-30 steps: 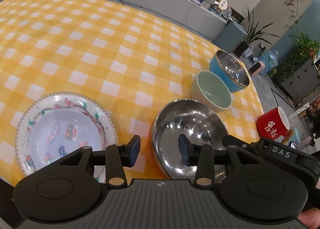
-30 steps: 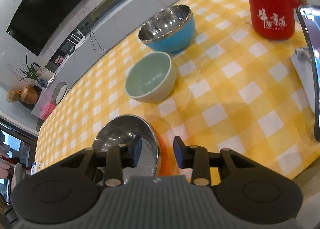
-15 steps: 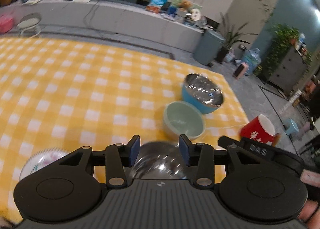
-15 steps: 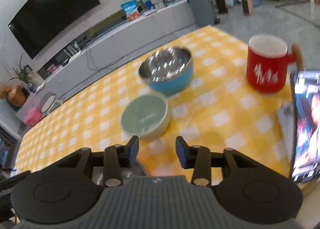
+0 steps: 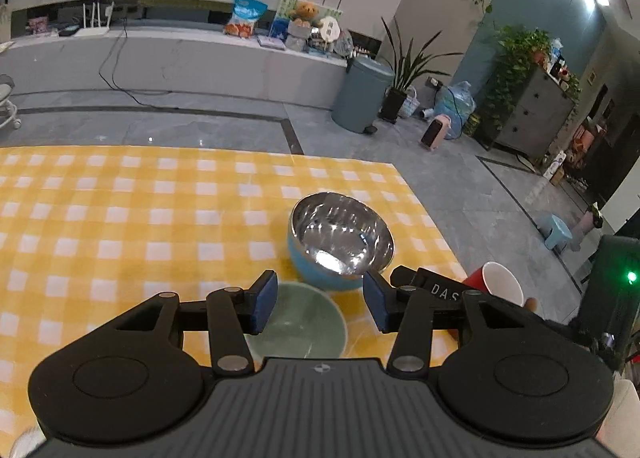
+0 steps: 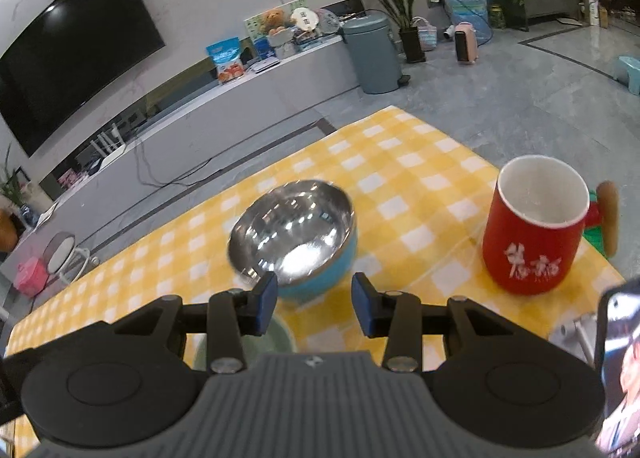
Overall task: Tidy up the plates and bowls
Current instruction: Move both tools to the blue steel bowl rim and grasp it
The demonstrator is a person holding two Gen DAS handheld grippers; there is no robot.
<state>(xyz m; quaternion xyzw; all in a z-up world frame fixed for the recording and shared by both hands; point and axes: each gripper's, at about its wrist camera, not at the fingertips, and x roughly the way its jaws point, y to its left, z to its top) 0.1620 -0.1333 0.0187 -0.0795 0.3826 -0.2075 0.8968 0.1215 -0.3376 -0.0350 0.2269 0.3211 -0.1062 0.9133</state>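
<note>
A blue bowl with a steel inside stands on the yellow checked tablecloth; it also shows in the right wrist view. A pale green bowl sits just in front of it, partly under my left gripper, which is open and empty above it. My right gripper is open and empty, just short of the blue bowl, with the green bowl below its left finger. The steel bowl and the patterned plate are out of view.
A red mug stands to the right of the blue bowl, near the table's right edge; it shows in the left wrist view too. A phone on a stand is at the near right. The floor lies beyond the table's far edge.
Both grippers have risen and tilted up toward the far end of the table. The steel bowl and patterned plate dropped out of view; the blue and green bowls now sit near the fingertips. Jaws stay open.
</note>
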